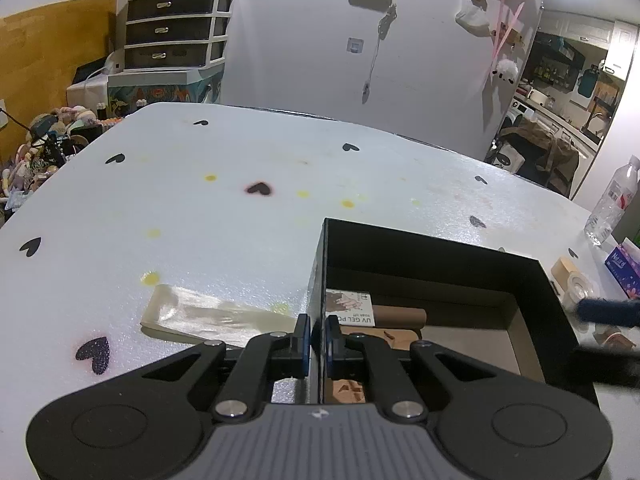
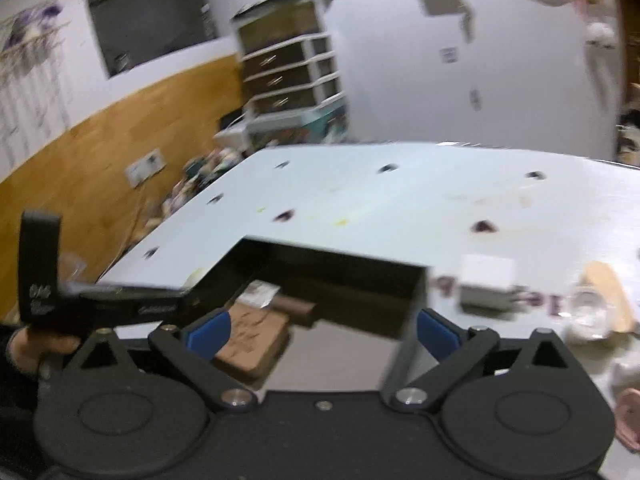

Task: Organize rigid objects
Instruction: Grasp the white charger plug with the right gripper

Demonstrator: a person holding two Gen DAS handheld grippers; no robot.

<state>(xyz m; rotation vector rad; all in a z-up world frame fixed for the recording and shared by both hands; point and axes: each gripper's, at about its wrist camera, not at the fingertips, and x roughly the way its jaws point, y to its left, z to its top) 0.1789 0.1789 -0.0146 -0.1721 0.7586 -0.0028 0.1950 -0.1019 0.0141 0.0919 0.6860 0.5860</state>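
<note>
A black open box (image 1: 440, 256) sits on the white table (image 1: 200, 208). My left gripper (image 1: 318, 336) is shut on the box's left wall. Inside the box lie a white UV gel card (image 1: 350, 308), a brown tube (image 1: 400, 316) and a brown flat piece (image 1: 400, 338). In the right wrist view, which is blurred, my right gripper (image 2: 324, 330) is open and empty above the box (image 2: 340, 272), with a brown cardboard piece (image 2: 256, 336) below it. The left gripper's body (image 2: 40, 276) shows at the left there.
A clear flat plastic piece (image 1: 208, 316) lies left of the box. A water bottle (image 1: 612, 200), tissue pack (image 1: 624, 268) and tape rolls (image 1: 576, 280) stand at the right. A white small box (image 2: 486, 284) and a wooden stick (image 2: 608, 292) lie right of the box.
</note>
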